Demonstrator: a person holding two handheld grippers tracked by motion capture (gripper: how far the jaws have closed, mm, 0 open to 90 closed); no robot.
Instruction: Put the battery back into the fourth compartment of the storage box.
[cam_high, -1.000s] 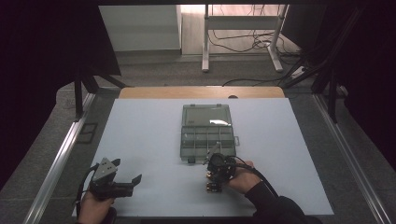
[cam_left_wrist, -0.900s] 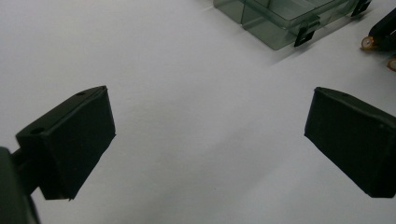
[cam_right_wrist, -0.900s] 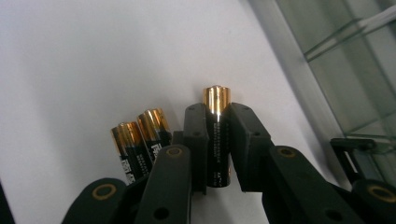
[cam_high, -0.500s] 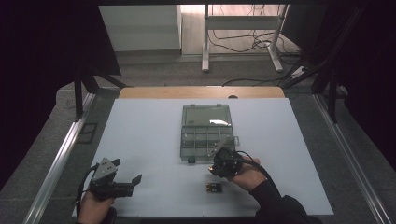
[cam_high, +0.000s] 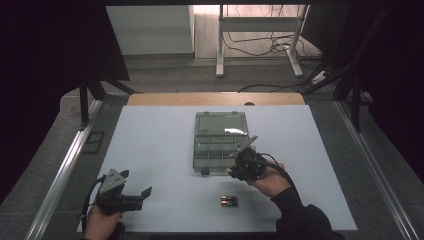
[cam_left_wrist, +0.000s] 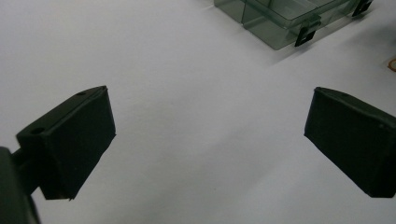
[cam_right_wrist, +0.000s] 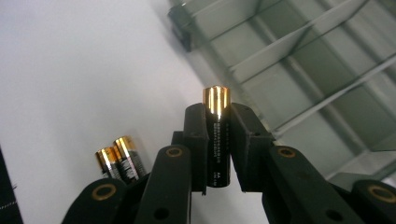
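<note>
My right gripper hangs just at the near right corner of the compartment box, jaws clamped on a battery that stands up between the pads. My left gripper sits well to the box's near left, low over the table, jaws spread wide with nothing between them.

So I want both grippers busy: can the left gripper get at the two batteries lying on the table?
Probably yes: the left gripper is open, and bare table lies between it and the two batteries.
</note>
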